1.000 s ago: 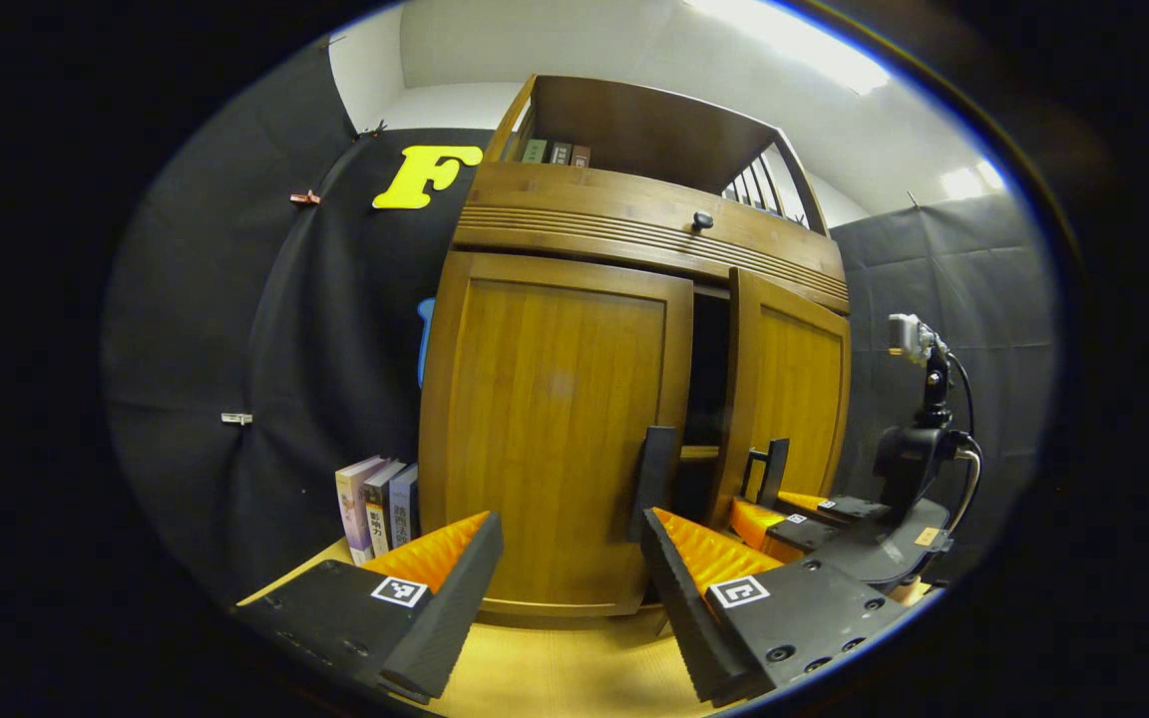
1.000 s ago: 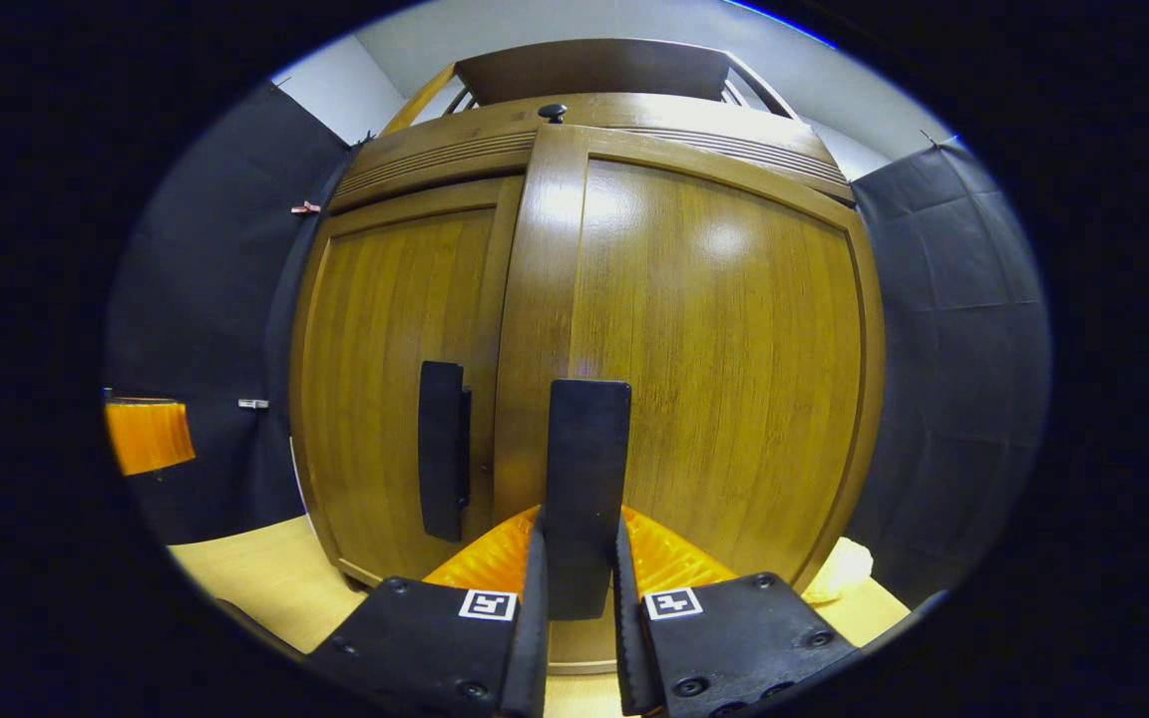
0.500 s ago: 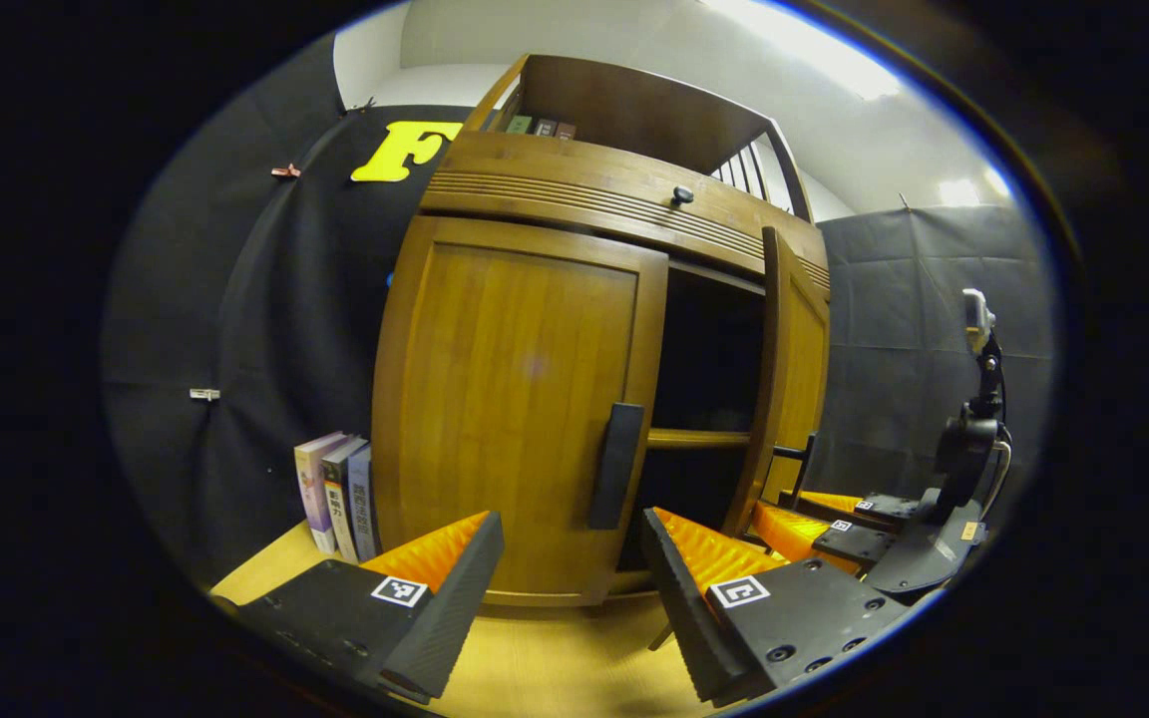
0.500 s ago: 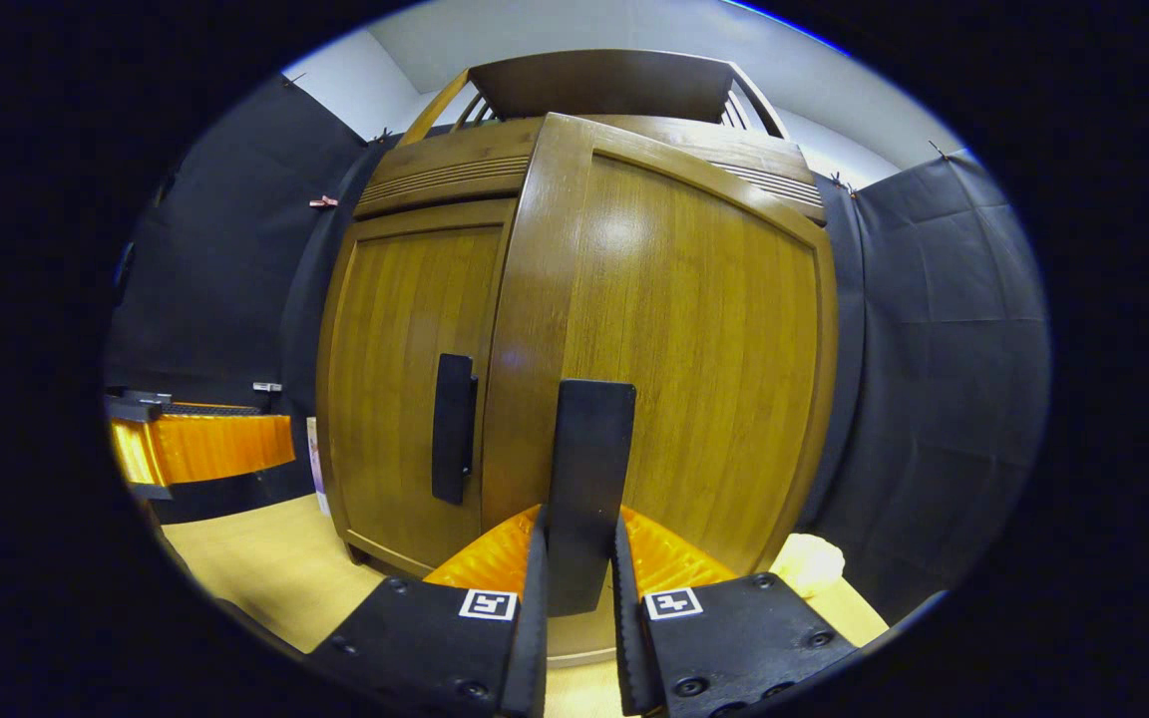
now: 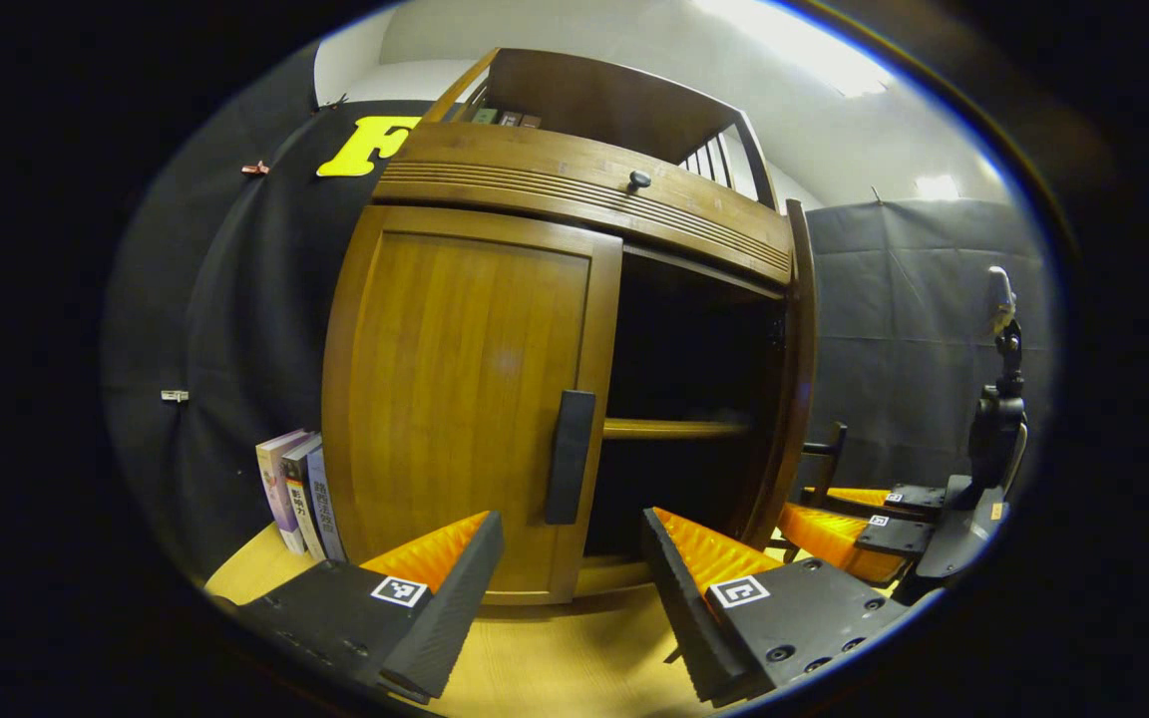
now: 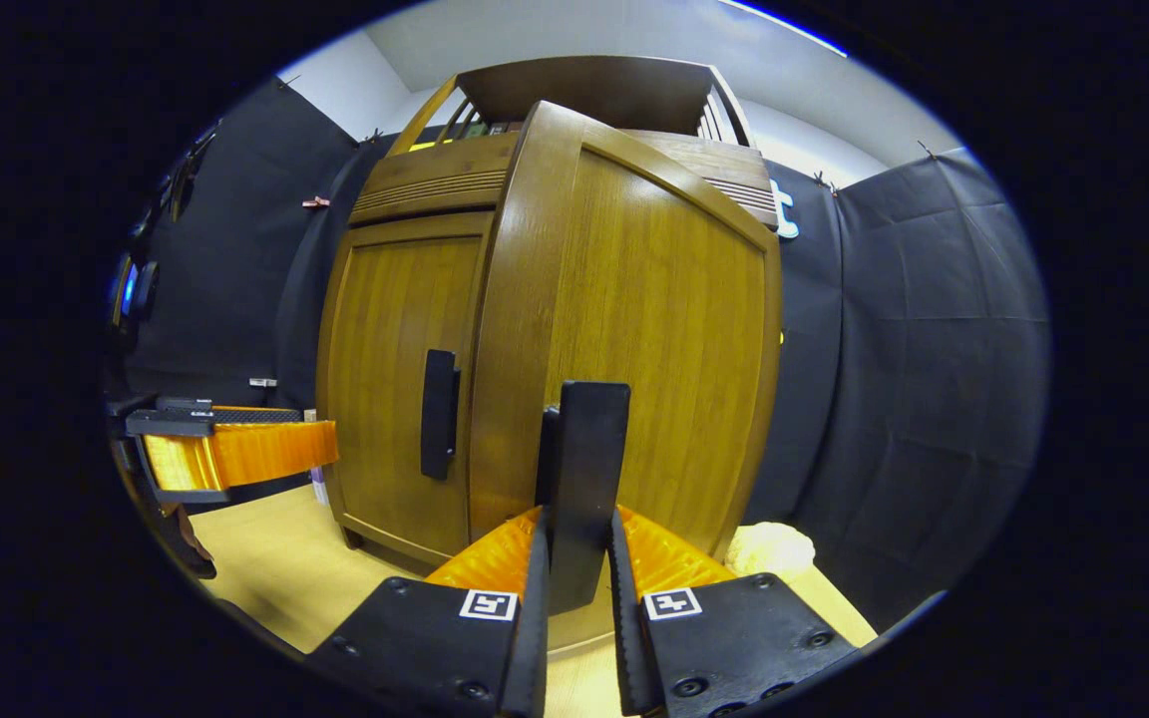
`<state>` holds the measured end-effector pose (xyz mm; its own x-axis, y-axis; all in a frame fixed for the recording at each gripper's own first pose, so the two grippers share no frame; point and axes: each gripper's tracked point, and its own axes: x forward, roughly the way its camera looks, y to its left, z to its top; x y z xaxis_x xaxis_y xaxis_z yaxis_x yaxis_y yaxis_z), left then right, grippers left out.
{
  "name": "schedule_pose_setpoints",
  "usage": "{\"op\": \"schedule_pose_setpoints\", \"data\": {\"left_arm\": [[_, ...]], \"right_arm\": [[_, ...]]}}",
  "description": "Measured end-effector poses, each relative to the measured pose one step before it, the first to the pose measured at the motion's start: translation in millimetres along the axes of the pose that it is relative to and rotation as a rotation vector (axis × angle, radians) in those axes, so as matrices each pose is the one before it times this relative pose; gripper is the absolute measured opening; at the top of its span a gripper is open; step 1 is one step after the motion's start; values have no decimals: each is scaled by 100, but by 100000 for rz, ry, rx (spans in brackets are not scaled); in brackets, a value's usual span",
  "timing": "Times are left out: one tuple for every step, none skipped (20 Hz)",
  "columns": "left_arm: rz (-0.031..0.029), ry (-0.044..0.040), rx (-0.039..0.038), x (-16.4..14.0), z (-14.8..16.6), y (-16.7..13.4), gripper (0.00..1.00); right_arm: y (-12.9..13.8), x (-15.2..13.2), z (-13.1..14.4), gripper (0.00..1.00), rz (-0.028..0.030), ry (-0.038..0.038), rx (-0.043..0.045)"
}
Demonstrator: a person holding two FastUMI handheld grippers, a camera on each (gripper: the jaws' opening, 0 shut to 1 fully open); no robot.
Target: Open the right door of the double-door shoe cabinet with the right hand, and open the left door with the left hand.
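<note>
One bare shelf (image 5: pixel 672 429) inside the half-opened cabinet (image 5: pixel 574 189).

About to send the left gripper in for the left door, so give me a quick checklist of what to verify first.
1. Right gripper shut on the right handle: ok, both fingers clamp it.
2. Right door swung open: ok, it stands edge-on in the left gripper view, with the dark inside and a shelf exposed.
3. Left door closed: ok, flush with the cabinet front.
4. Left gripper open: ok, its fingers are spread wide.
5. Left handle lined up: ok, it lies ahead, between the fingers, not yet reached.
6. Books beside the cabinet out of the left door's swing: cannot tell.
</note>
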<state>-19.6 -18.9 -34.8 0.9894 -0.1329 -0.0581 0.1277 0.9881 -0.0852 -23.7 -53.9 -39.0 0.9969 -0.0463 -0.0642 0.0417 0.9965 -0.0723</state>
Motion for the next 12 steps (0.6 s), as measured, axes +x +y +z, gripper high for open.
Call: {"op": "schedule_pose_setpoints", "data": {"left_arm": [[-801, -264, -89, 133, -21, -254, 87], [-817, -313, -434, 78, -113, -279, 87], [-793, -132, -501, 140, -23, -295, 87], [-612, 63, -151, 233, -126, -317, 87], [-353, 124, 142, 181, 19, -155, 87], [-309, 235, 308, 136, -138, -106, 83], [-289, 188, 264, 223, -47, -261, 88], [-242, 288, 358, 218, -90, -134, 87], [-87, 104, 358, 190, 36, -192, 87], [-252, 2, 295, 220, -62, -214, 88], [-380, -67, 152, 196, 84, -222, 88], [-215, -134, 71, 163, -125, -213, 88]], "right_arm": [[-221, -313, 39, 32, -278, 347, -551], [-272, -313, -18, 28, -332, 240, -441], [-299, -238, 25, 28, -387, 291, -358], [-324, -356, 9, 28, -417, 149, -77], [-541, -331, -170, 31, -450, 140, 156], [-427, -320, -27, 32, -350, 155, 502], [-271, -251, 7, 32, -3, -50, 630], [-271, -327, 62, 32, 565, -542, 522], [-238, -239, -81, 28, 284, -88, 341], [-378, -339, 22, 31, -333, -217, 215], [-454, -247, 37, 28, -493, 30, 90], [-420, -256, -22, 30, -413, -35, 333]]}}
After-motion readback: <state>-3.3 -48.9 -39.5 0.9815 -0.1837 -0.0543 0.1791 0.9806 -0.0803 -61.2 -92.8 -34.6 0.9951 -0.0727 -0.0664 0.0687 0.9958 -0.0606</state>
